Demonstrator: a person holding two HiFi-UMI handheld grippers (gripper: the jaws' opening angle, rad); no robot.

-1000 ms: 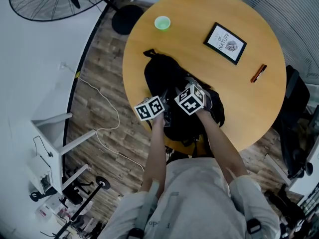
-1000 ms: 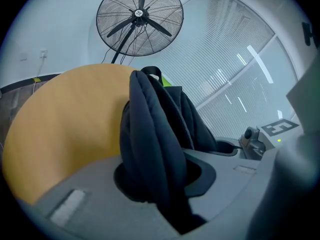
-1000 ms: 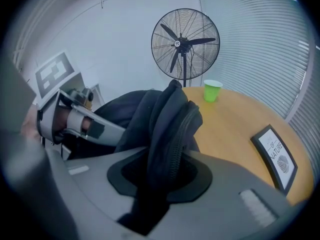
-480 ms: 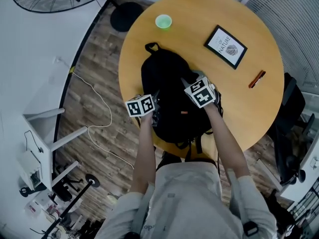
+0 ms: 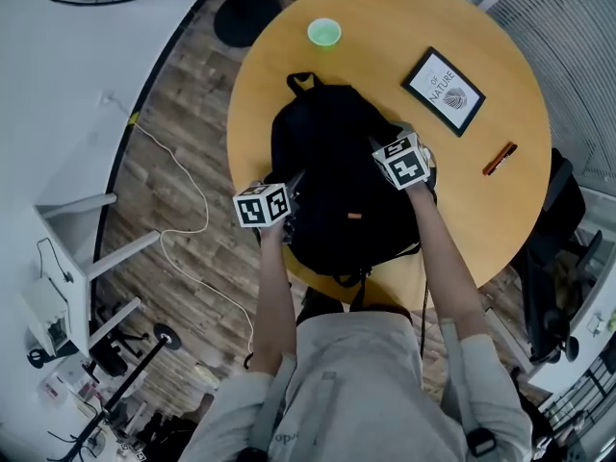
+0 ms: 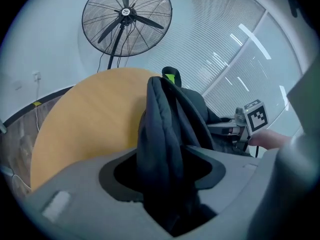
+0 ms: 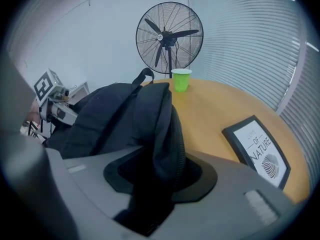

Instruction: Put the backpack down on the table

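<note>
A black fabric backpack (image 5: 332, 191) is laid flat on the round wooden table (image 5: 481, 229), close to the near edge, with its top loop pointed toward a green plastic cup (image 5: 324, 33). It is flanked by the left gripper (image 5: 292, 198) and the right gripper (image 5: 385, 147). The jaws of both have just been opening. A fold of backpack fabric is seen loosely between each pair, with dark gaps beside it. A black-framed picture (image 5: 444, 91) and a brown pen (image 5: 500, 158) are set apart on the right.
</note>
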